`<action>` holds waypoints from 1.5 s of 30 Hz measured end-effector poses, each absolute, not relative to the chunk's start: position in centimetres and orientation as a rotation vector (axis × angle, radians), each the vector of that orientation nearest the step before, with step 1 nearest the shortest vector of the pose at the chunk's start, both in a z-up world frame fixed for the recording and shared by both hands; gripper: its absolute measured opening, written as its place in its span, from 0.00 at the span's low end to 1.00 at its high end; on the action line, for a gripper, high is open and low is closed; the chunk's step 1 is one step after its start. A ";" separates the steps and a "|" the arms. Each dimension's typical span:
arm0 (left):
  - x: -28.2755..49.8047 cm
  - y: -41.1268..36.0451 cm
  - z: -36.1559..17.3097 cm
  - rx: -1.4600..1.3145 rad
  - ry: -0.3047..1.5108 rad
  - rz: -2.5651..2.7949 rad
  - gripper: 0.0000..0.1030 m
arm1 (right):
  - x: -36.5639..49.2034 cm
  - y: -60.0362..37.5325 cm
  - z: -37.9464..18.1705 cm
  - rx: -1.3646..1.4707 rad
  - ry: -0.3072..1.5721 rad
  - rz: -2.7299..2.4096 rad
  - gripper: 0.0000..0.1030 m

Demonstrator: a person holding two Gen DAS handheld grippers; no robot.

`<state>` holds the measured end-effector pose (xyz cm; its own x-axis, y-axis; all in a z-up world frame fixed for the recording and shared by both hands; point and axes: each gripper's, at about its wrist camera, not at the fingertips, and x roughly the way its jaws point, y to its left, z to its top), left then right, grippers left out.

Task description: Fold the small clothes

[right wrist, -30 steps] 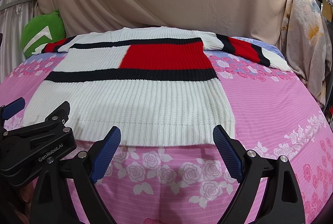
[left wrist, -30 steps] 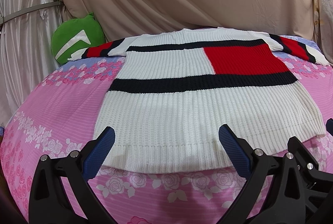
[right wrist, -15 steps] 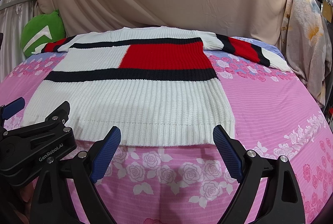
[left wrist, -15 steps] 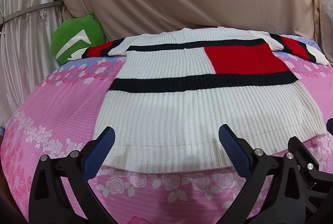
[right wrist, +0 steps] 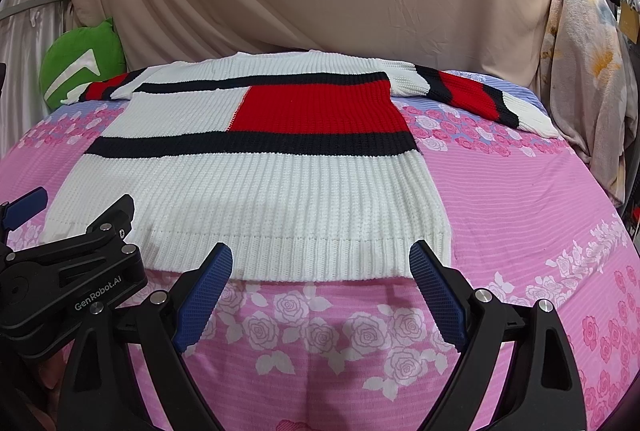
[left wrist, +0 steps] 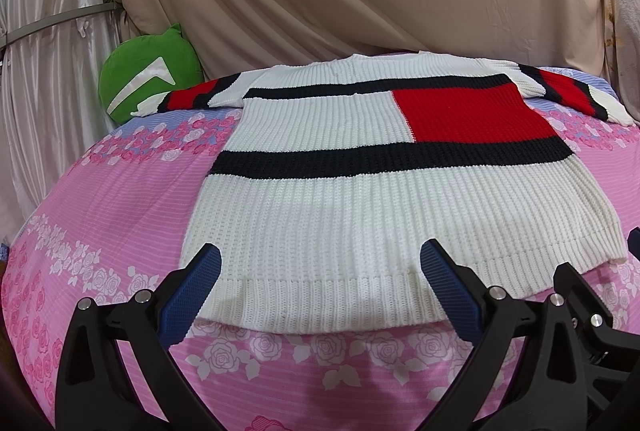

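**Sweater flat ahead, both grippers spread at the hem**

Left wrist view: we hold the left gripper [left wrist: 320, 283] with its 2 jaws wide apart, gripping nothing. The sweater [left wrist: 360, 199] lies flat on the pink bedspread [left wrist: 100, 215] straight ahead, hem nearest us, collar far, long axis running away from us. The hem's left corner sits just beside our left pad.

Right wrist view: the right gripper [right wrist: 320, 287] is equally spread and empty, poised just short of the hem. The hem's right corner lies just beyond its right pad, so each gripper is nearer its own corner.
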<state>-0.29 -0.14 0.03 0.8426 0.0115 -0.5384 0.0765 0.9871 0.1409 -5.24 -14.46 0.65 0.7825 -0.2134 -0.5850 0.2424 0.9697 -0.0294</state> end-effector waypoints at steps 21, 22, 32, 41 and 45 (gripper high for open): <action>-0.3 -0.2 0.0 0.161 0.568 -0.034 0.94 | -5.2 -14.4 0.6 0.048 0.625 -0.247 0.86; -0.3 -0.2 0.0 0.161 0.568 -0.034 0.94 | -5.2 -14.4 0.6 0.048 0.626 -0.247 0.86; -0.7 0.2 0.3 0.137 0.548 -0.030 0.95 | -5.1 -14.6 0.5 0.068 0.641 -0.216 0.86; -0.4 2.0 0.3 0.011 0.586 -0.126 0.95 | -3.1 -23.2 1.8 0.222 0.633 -0.203 0.88; -0.1 2.5 0.4 -0.023 0.593 -0.138 0.95 | -1.5 -32.1 3.5 0.251 0.560 -0.339 0.88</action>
<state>-0.12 2.55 0.37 0.8203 -0.1366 -0.5554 0.1233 0.9905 -0.0616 -1.50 -32.13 3.49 0.7945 -0.2442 -0.5560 0.3793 0.9146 0.1403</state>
